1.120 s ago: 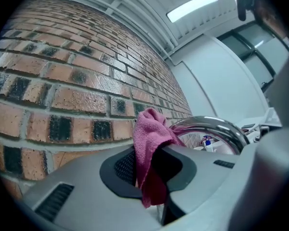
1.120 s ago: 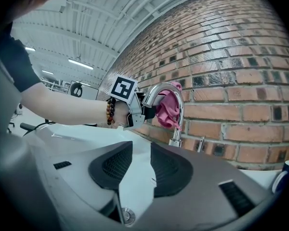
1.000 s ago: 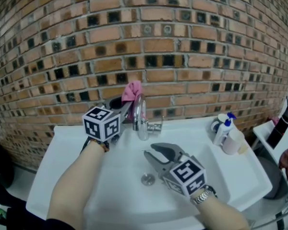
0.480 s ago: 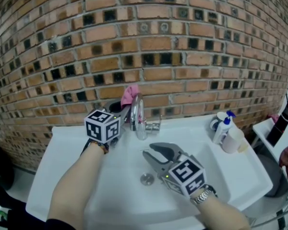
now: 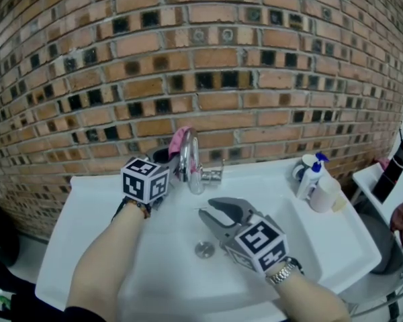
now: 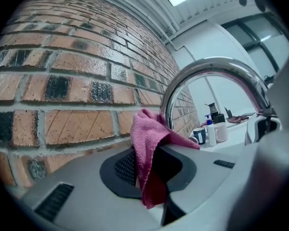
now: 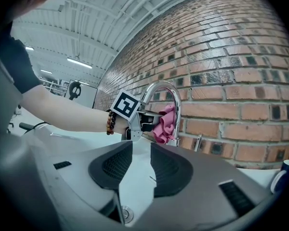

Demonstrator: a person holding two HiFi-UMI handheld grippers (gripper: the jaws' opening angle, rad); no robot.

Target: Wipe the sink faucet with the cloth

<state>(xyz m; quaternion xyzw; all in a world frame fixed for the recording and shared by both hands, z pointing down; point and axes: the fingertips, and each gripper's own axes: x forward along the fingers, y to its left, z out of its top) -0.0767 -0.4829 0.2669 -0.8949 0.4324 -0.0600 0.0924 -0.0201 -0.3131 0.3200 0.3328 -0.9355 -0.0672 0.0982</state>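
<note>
A curved chrome faucet [image 5: 191,158] rises at the back of the white sink [image 5: 87,200], in front of the brick wall. My left gripper [image 5: 171,154] is shut on a pink cloth [image 5: 178,139] and holds it against the rear of the faucet's neck. In the left gripper view the cloth [image 6: 147,148] hangs pinched between the jaws, with the faucet arch [image 6: 207,66] just beyond it. My right gripper [image 5: 211,210] hovers open over the basin with nothing between its jaws. From the right gripper view, the cloth [image 7: 164,124] is pressed to the faucet [image 7: 176,105].
A drain [image 5: 204,249] sits in the basin under the right gripper. At the sink's right back corner stand a mug [image 5: 302,170], a pump bottle [image 5: 311,178] and a pale cup [image 5: 326,194]. A small table with a dark bottle [image 5: 392,172] is off the right edge.
The left gripper with the pink cloth has slid down along the faucet's neck. The right gripper has stayed in place.
</note>
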